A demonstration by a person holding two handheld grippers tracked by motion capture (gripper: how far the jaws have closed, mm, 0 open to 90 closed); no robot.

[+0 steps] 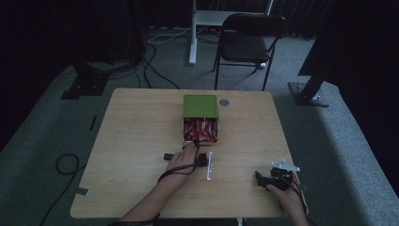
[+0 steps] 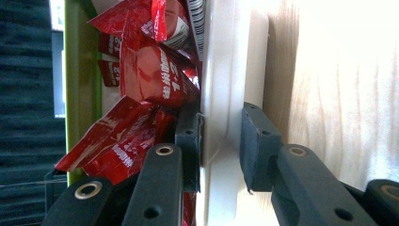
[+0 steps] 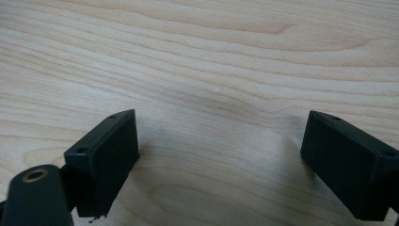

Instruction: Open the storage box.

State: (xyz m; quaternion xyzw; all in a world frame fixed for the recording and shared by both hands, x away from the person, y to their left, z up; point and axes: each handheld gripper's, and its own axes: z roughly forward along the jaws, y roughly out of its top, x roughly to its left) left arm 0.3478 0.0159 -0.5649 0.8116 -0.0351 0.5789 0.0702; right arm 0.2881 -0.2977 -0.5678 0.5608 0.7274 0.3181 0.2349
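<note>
Drawer: white drawer (image 1: 201,130) pulled partway out of a green box (image 1: 201,106) at the middle of the desk (image 1: 131,141), toward its far side; its open end faces the person.
Contents: red sachets (image 2: 146,75) crammed in, some standing above the rim.
Left tool: left tool (image 2: 221,146) straddles the drawer's white front wall (image 2: 226,94), one jaw inside against the sachets, the other outside; the inner jaw touches the wall, the outer one appears a little off it, so the grip looks nearly closed but not clamped.
Right tool: right tool (image 3: 221,160) has its jaws wide apart, holding nothing, resting low over bare desk near the right front corner, well apart from the box.
Handling: drawer is likely light, thin plastic, stiff enough to pull by its wall but smooth, so a loose pinch may slip; sachets are soft and crinkly and may snag or get caught by the inner jaw.
Hold point: front wall, mid-width, gripped squarely.
Box: light too, I judge; it may slide with the drawer unless braced.
Nearby: thin white strip (image 1: 210,165) lies on the desk just right of the left hand (image 1: 181,160).
Open room: plenty of bare desk between the drawer and the near edge, and to the left.
</note>
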